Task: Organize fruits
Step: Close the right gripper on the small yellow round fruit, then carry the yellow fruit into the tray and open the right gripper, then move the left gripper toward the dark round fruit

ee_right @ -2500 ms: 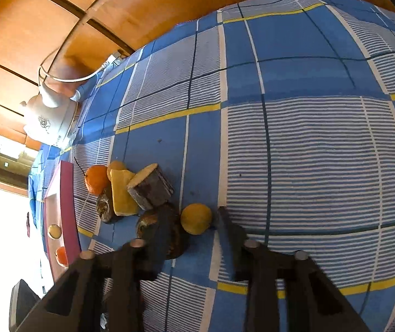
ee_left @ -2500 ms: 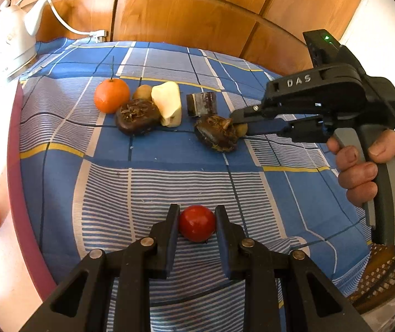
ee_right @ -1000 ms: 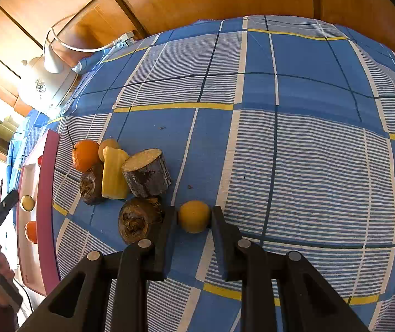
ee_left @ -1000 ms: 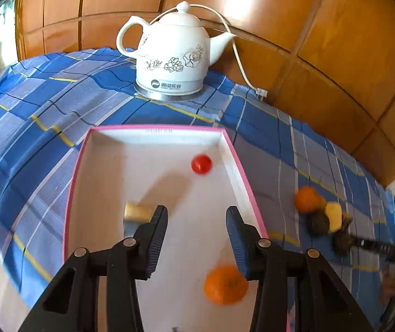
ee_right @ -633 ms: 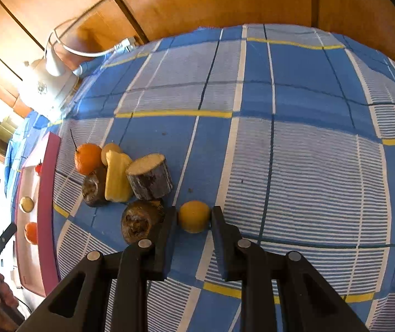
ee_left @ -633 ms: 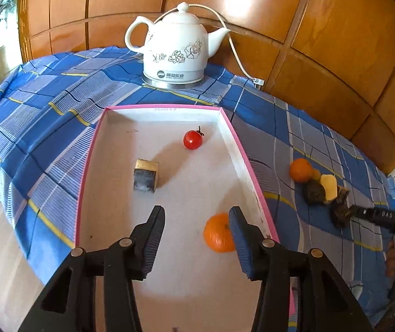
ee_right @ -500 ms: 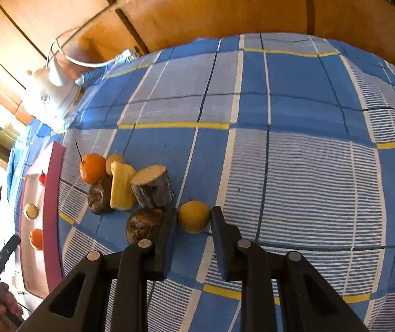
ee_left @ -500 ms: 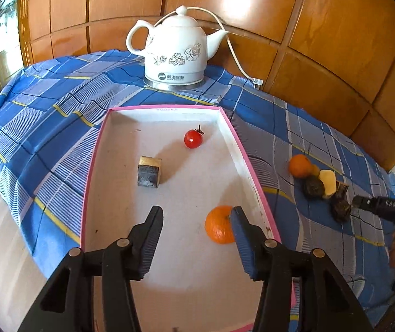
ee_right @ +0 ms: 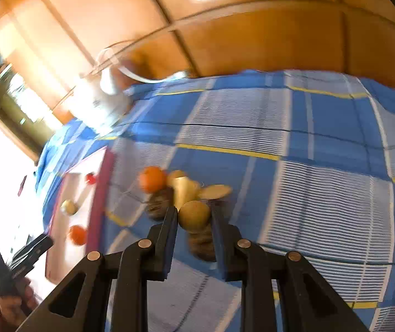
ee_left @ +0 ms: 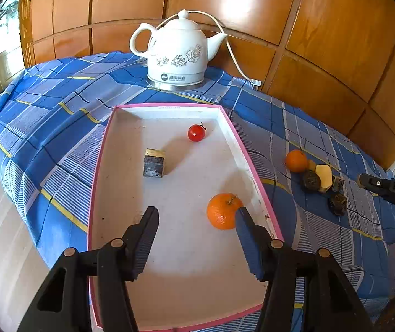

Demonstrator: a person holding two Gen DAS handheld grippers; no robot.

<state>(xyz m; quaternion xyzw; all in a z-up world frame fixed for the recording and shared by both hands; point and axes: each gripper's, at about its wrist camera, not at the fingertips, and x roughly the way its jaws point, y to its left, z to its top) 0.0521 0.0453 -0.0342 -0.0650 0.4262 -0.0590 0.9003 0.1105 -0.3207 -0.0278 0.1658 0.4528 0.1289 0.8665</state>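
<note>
In the left wrist view a pink-rimmed white tray [ee_left: 252, 171] holds a cherry tomato [ee_left: 196, 132], a dark block [ee_left: 154, 163] and an orange [ee_left: 223, 214]. My left gripper [ee_left: 196, 238] hovers over the tray's near half, its jaws opening with nothing between them. In the right wrist view my right gripper [ee_right: 193, 221] is shut on a round yellow fruit [ee_right: 194, 215], lifted off the cloth. Behind it lie an orange [ee_right: 152, 179], a yellow piece [ee_right: 183, 191], a log slice [ee_right: 215, 191] and two dark fruits [ee_right: 157, 203].
A white electric kettle [ee_left: 179, 52] with its cord stands behind the tray, against the wooden wall. The blue checked cloth [ee_left: 59, 116] drops off at the table's left and near edges. The right gripper's nose [ee_left: 385, 188] reaches in beside the loose fruit pile [ee_left: 310, 178].
The left gripper let the tomato go into the tray, drew back and widened its jaws. The right gripper closed on the yellow fruit, then rose and tilted with it.
</note>
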